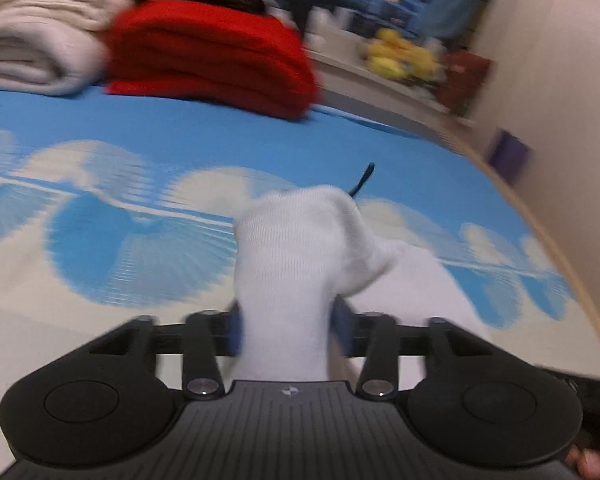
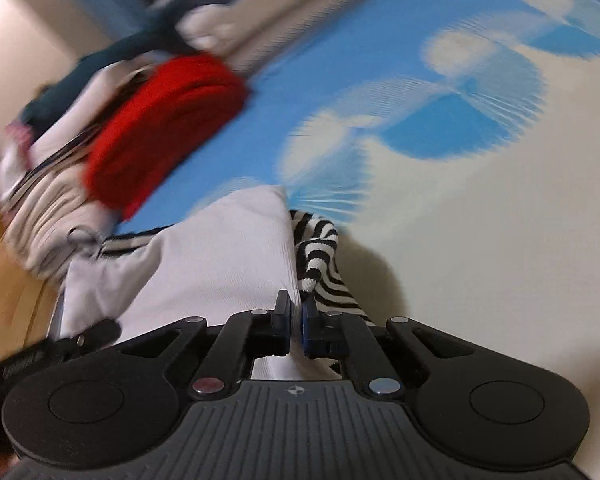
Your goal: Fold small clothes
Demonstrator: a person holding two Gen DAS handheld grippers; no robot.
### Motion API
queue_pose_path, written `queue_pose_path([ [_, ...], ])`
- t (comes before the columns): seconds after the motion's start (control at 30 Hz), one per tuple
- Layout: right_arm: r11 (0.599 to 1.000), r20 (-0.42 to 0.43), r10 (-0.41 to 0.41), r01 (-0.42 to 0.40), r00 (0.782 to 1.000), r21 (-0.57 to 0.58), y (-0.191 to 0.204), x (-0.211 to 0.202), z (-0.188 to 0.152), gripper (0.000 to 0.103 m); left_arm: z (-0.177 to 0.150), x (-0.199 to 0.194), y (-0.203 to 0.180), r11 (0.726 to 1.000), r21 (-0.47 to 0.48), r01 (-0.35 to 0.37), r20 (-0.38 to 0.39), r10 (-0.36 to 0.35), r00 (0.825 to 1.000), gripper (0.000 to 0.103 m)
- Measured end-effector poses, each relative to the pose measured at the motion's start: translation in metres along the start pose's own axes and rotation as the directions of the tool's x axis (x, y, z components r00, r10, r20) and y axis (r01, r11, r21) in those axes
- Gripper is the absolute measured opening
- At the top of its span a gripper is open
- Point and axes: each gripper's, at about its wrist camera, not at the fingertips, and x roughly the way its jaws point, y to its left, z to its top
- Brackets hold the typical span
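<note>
Above the blue-and-white bed sheet (image 1: 148, 128), a white sock (image 1: 296, 264) is clamped in the left tool (image 1: 288, 330), its long axis running away from the camera. The right tool (image 2: 296, 326) is nearly closed; a grasp cannot be told.

Cream wall (image 1: 560, 80) beside blue-and-white bedsheet (image 1: 220, 136)

We see a white ribbed sock (image 1: 296, 256) bunched upright above the blue-and-white patterned cover, its top flopping right; from our right side, white cloth (image 2: 216, 256) lies flat, touching a black-and-white striped sock (image 2: 320, 256)
</note>
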Motion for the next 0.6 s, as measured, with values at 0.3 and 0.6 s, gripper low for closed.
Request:
queue_pose_path([
  [0.3, 0.980, -0.024, -0.153, 0.149, 0.988, -0.131, 0.036, 0.047, -0.014, 0.004, -0.010, -0.043, 0.052, 0.984, 0.083, 0.161, -0.121, -0.150, 0.981, 0.053],
  [0.6, 0.961, -0.005, -0.200, 0.195, 0.980, -0.196, 0.041, 0.039, -0.016, 0.029, -0.078, -0.004, 0.067, 0.945, 0.312, 0.099, -0.479, 0.066, 0.875, 0.052],
])
